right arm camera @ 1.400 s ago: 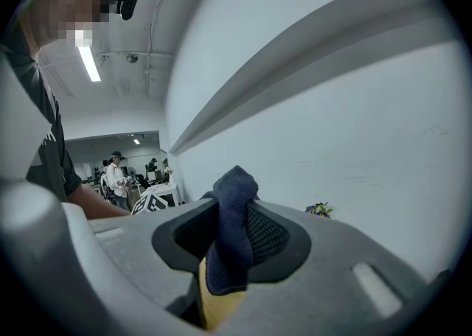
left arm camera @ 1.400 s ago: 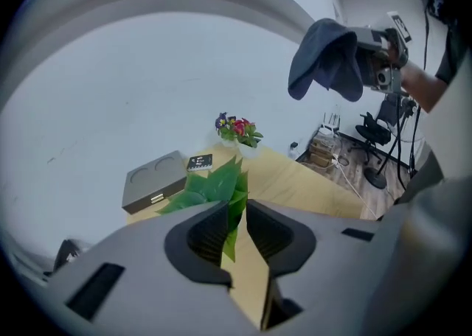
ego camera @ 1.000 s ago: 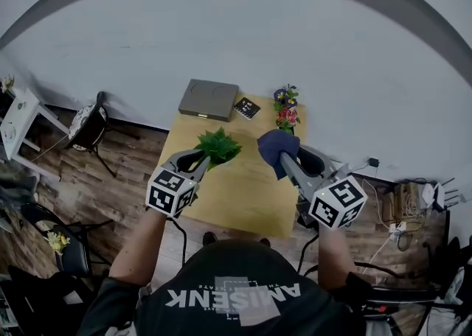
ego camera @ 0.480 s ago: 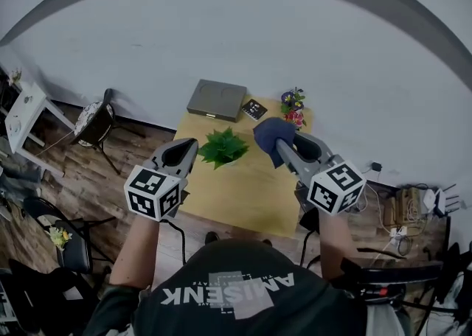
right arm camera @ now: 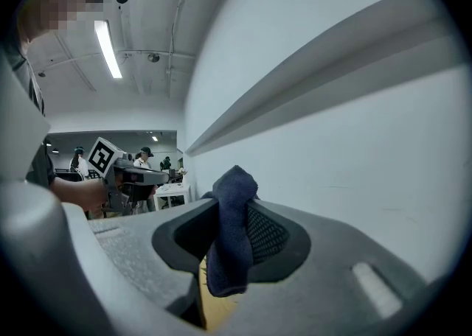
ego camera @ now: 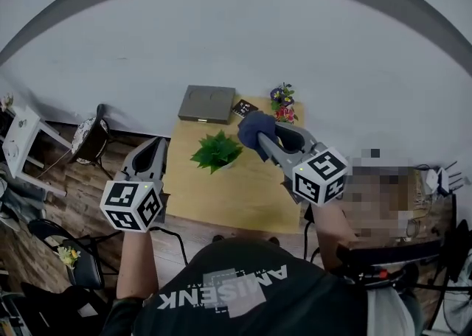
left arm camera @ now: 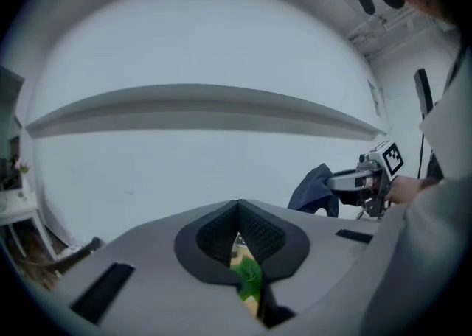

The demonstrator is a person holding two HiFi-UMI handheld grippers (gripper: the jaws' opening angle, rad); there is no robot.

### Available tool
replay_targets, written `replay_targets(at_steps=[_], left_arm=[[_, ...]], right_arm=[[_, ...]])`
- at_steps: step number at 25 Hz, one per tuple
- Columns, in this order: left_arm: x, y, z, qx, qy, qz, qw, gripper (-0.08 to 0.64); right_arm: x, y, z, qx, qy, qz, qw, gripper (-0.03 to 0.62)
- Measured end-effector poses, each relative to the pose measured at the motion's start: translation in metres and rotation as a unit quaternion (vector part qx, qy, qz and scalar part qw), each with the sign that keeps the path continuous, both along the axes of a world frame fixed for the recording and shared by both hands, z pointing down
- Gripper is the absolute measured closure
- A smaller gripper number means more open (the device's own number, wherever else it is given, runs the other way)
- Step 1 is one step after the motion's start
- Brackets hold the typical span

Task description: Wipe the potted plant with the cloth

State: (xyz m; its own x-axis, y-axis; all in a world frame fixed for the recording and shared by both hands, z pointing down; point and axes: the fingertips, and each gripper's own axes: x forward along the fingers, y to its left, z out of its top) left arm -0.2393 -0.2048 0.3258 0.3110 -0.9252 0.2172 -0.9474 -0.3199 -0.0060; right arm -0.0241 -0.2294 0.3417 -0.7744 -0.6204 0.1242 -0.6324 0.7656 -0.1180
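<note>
The potted plant [ego camera: 216, 152], a small bush of green leaves, stands on the yellow wooden table [ego camera: 243, 194]. My left gripper [ego camera: 157, 144] hangs to its left, off the table edge and raised. Its jaws are shut with nothing between them [left arm camera: 237, 213]; a bit of green plant [left arm camera: 249, 279] shows below the closed pads. My right gripper [ego camera: 259, 135] is shut on a dark blue cloth [ego camera: 253, 128] above the table, to the right of the plant and behind it. In the right gripper view the cloth [right arm camera: 230, 231] hangs bunched between the pads.
A flat grey box [ego camera: 207, 103], a small black item [ego camera: 241, 108] and a little bunch of flowers [ego camera: 282, 103] sit along the table's far edge by the white wall. A round chair [ego camera: 90, 134] stands on the wooden floor at the left.
My left gripper has left the plant's leaves, risen and drawn away to the left, and its jaws have shut. The right gripper has shifted a little toward the wall with the cloth.
</note>
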Motion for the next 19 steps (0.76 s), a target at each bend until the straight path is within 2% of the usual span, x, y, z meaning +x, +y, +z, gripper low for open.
replay_targets(at_steps=[2, 4, 9, 12, 19], left_arm=[[0.002, 0.002, -0.005, 0.018, -0.028, -0.013, 0.9994, 0.557], [0.007, 0.002, -0.008, 0.023, -0.036, -0.007, 0.9991, 0.558], [0.006, 0.002, -0.006, 0.013, 0.004, 0.001, 0.9999, 0.557], [0.003, 0.002, -0.007, 0.014, 0.007, -0.004, 0.9999, 0.557], [-0.003, 0.004, -0.006, 0.014, -0.038, -0.023, 0.9989, 0.558]], right_arm=[[0.0, -0.001, 0.0, -0.005, 0.0, 0.002, 1.0, 0.483], [0.0, -0.002, 0.0, -0.007, -0.003, 0.006, 1.0, 0.483], [-0.002, -0.003, 0.003, -0.009, -0.003, 0.014, 1.0, 0.483], [-0.003, -0.002, 0.003, -0.008, 0.001, 0.013, 1.0, 0.483], [-0.009, 0.001, 0.002, -0.004, 0.012, 0.011, 1.0, 0.483]])
